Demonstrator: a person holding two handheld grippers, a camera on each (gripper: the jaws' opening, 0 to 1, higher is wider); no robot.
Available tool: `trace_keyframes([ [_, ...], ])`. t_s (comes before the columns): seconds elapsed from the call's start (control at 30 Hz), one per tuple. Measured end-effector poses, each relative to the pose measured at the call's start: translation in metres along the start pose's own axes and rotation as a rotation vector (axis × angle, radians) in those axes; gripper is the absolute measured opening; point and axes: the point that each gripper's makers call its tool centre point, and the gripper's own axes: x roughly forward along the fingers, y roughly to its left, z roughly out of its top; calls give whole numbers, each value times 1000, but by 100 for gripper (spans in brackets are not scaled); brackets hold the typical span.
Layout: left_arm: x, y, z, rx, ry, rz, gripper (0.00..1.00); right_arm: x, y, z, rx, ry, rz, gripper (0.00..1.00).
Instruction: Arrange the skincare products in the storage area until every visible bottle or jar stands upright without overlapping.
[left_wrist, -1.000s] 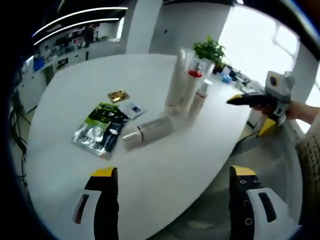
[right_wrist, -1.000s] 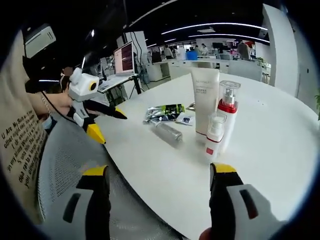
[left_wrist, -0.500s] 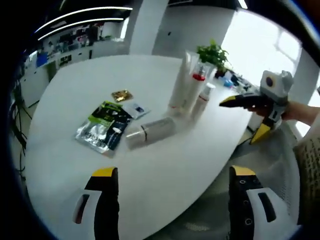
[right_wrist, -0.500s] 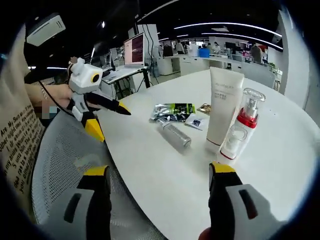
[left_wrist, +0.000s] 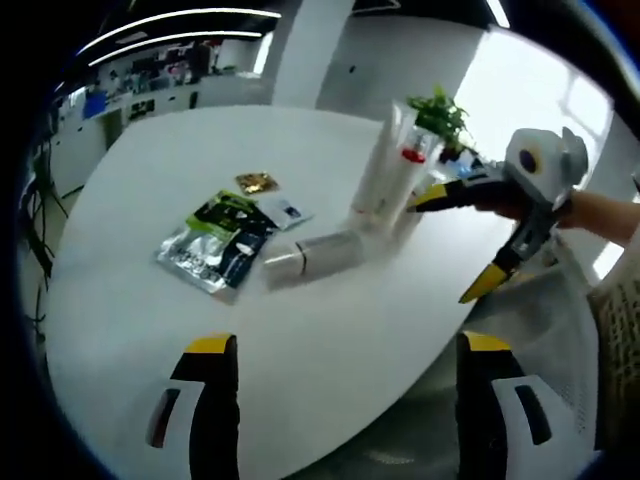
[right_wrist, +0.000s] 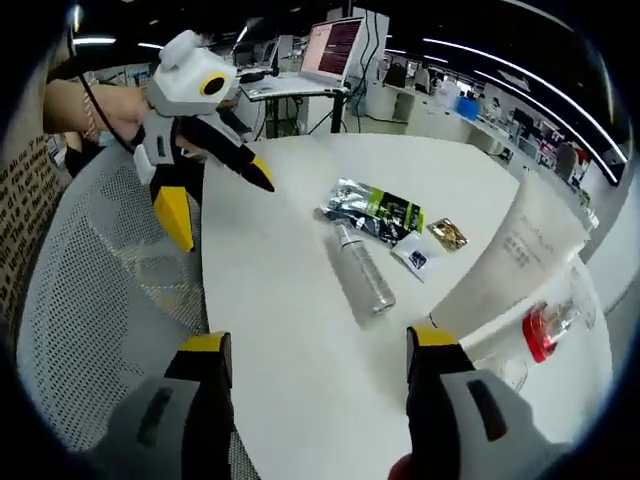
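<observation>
A clear cylindrical bottle (left_wrist: 315, 255) (right_wrist: 365, 275) lies on its side on the white table (left_wrist: 150, 330). Behind it stand a tall white tube (left_wrist: 378, 175) (right_wrist: 510, 265) and a pump bottle with a red collar (left_wrist: 410, 155) (right_wrist: 548, 325), close together. My left gripper (left_wrist: 345, 400) is open over the near table edge, nothing between its jaws; in the right gripper view it (right_wrist: 222, 205) hangs open at the table's far edge. My right gripper (right_wrist: 320, 390) is open and holds nothing, just short of the tube. In the left gripper view it (left_wrist: 450, 245) reaches in beside the standing bottles.
Flat sachets lie left of the lying bottle: a silver-green pack (left_wrist: 215, 240) (right_wrist: 375, 210), a small gold one (left_wrist: 257, 182) (right_wrist: 447, 233) and a small white one (left_wrist: 285, 212) (right_wrist: 413, 257). A grey mesh chair (right_wrist: 100, 300) stands at the table edge. A potted plant (left_wrist: 440, 110) sits behind the bottles.
My right gripper has moved in over the table toward the standing bottles and tilted down. The lying bottle and the sachets have not moved.
</observation>
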Motion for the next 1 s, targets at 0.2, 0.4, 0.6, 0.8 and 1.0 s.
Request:
trace_keyframes([
  [0.2,-2,5,-1,-30,-11,1,88,15,-16,10,-14,24,-15,66],
  [0.4,-2,14,0,-41,-18,15,88,29,-21,19,33,17,-16,58],
  [0.6,1,22,-3,-58,-16,23,87,49,-28,25,21,47,-26,53],
  [0.8,4,22,-7,-65,-6,15,87,70,-31,34,-35,59,-16,49],
  [1.0,6,24,-8,-75,-1,11,87,86,-40,36,-91,97,-25,42],
])
